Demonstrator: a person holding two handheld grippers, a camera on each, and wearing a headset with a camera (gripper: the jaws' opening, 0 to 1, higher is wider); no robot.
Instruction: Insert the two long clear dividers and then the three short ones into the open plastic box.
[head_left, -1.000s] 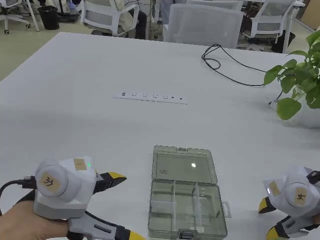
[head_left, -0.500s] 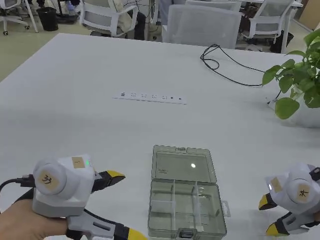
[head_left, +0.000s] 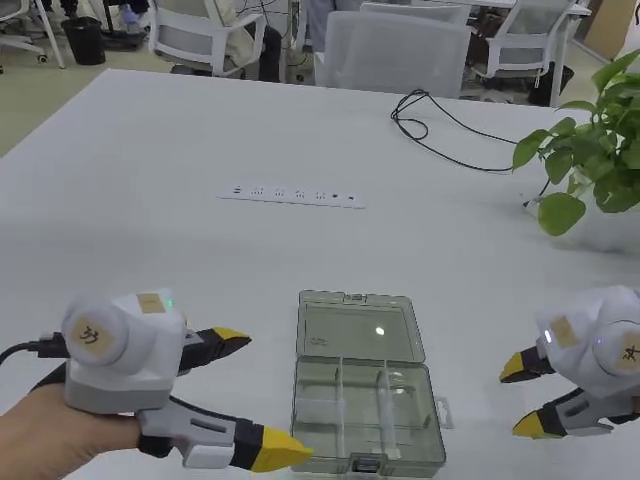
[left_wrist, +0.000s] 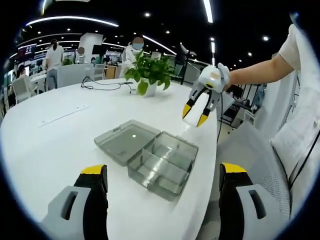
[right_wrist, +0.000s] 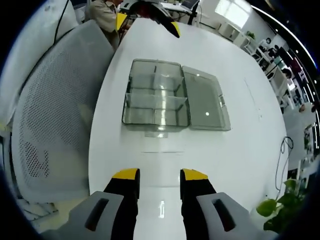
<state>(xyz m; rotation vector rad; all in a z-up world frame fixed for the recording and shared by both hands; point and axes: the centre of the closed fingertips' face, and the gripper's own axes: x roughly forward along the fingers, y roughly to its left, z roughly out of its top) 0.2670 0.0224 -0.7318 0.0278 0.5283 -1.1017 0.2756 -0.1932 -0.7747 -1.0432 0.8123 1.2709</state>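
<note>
The open plastic box (head_left: 365, 418) lies near the front table edge, its lid (head_left: 360, 330) flat behind the base. Clear dividers (head_left: 385, 400) stand inside the base and split it into several compartments (right_wrist: 155, 102). My left gripper (head_left: 255, 395) hovers just left of the box, open and holding nothing; in its own view the box (left_wrist: 160, 160) lies between and beyond its jaws. My right gripper (head_left: 522, 397) hangs to the right of the box, open and holding nothing (right_wrist: 159, 174). It shows in the left gripper view too (left_wrist: 195, 116).
A white power strip (head_left: 293, 195) lies mid-table, a black cable (head_left: 440, 125) loops at the back right, and a potted plant (head_left: 590, 150) stands at the right edge. Grey chairs (head_left: 390, 50) line the far side. A mesh chair (right_wrist: 50, 100) sits by the near edge.
My right gripper has risen a little and come slightly closer to the box. The left gripper has hardly moved. Both stay open; the head camera has shifted slightly.
</note>
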